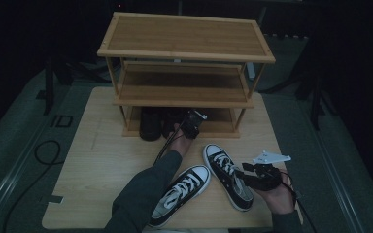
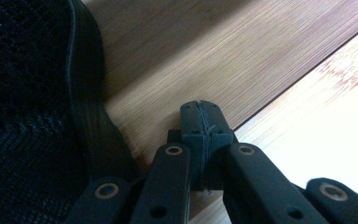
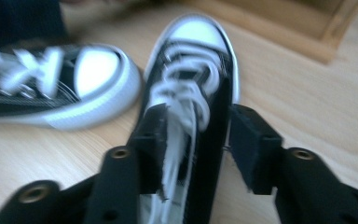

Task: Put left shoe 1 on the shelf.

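Reaching hand, high view: the right gripper hangs over the heel half of the right sneaker, so the person's right hand is the nearer one.
Long axis, high view: this sneaker lies toe toward the shoe rack and heel toward the person; the gripper comes in from the heel side.
Other sneaker, high view: the left sneaker lies just beside it, toe angled toward its mate, partly under the left sleeve.
Left gripper, high view: the left gripper is up at the rack's bottom shelf, next to a pair of black shoes, well apart from both sneakers.
Surface and room, high view: a pale wooden table on grey floor, with dark surroundings.
Left gripper view, jaws: the left gripper is pressed fully together with nothing between its jaws.
Left gripper view, surroundings: a black shoe sits just to one side on the shelf board.
Right gripper view, jaws: the right gripper is about half open; one pad sits by the laces, while the other stands clear outside the shoe's wall, so nothing is gripped.
Right gripper view, sneaker: the right sneaker runs straight away from the jaws, its toe near the rack's base.
Right gripper view, margin: the left sneaker is close alongside, so I judge the room to be tight there.
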The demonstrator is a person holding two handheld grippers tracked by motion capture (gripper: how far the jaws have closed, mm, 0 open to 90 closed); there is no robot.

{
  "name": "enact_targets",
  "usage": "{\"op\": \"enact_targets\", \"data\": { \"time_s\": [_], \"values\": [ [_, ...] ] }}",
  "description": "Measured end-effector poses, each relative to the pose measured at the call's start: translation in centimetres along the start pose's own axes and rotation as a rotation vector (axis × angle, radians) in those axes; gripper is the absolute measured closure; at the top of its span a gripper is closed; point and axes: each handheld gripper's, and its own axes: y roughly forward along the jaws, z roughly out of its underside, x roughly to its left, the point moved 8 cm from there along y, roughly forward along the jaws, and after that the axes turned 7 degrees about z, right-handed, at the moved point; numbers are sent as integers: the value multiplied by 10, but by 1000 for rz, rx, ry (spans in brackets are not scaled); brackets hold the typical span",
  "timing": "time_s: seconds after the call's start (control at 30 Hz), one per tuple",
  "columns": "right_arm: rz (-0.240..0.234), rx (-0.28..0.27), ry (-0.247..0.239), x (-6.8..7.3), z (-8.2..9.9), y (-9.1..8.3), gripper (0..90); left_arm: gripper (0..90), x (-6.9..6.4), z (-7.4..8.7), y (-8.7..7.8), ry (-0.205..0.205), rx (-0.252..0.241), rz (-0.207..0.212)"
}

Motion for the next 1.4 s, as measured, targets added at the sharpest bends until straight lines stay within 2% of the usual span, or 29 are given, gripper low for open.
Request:
{"op": "enact_targets", "data": {
  "time_s": [0.07,0.13,0.27,0.37,0.47,0.57,0.7,0.8,0.83,0.93,0.97,1.0,1.03,1.07,1.2,1.37,1.4],
  "values": [
    [14,48,-23,0,5,6,700,898,0,0,0,6,-2,4],
    [28,80,-26,-1,8,12,733,899,0,0,0,1,0,3],
    [25,101,-15,0,8,18,722,899,0,0,0,4,-2,0],
    [19,105,-10,1,8,21,815,899,0,0,0,6,-2,0],
    [32,89,2,0,6,18,852,900,0,0,0,7,-1,-1],
    [71,67,16,-6,2,16,860,900,0,0,0,10,-3,0],
    [100,55,12,-12,-1,16,861,900,0,0,0,13,-3,1],
    [139,31,12,-25,-4,15,864,900,0,0,0,15,-2,1],
    [139,31,12,-25,-4,15,864,900,0,0,0,15,-2,1],
    [148,2,37,-40,-7,13,864,900,0,0,0,13,-4,0],
    [148,2,37,-40,-7,13,864,900,0,0,0,14,-4,0],
    [164,-6,51,-48,-8,13,865,900,0,0,0,15,-3,-1],
    [164,-6,51,-48,-8,13,865,900,0,0,0,15,-3,-1],
    [179,-18,63,-55,-7,15,865,900,0,0,0,17,-2,-1],
    [207,-11,86,-65,-1,18,864,900,0,0,0,18,-2,-1],
    [196,16,100,-66,8,18,857,900,0,0,0,18,-1,0],
    [187,25,99,-66,11,16,822,900,0,0,0,21,1,0]
  ]
}}
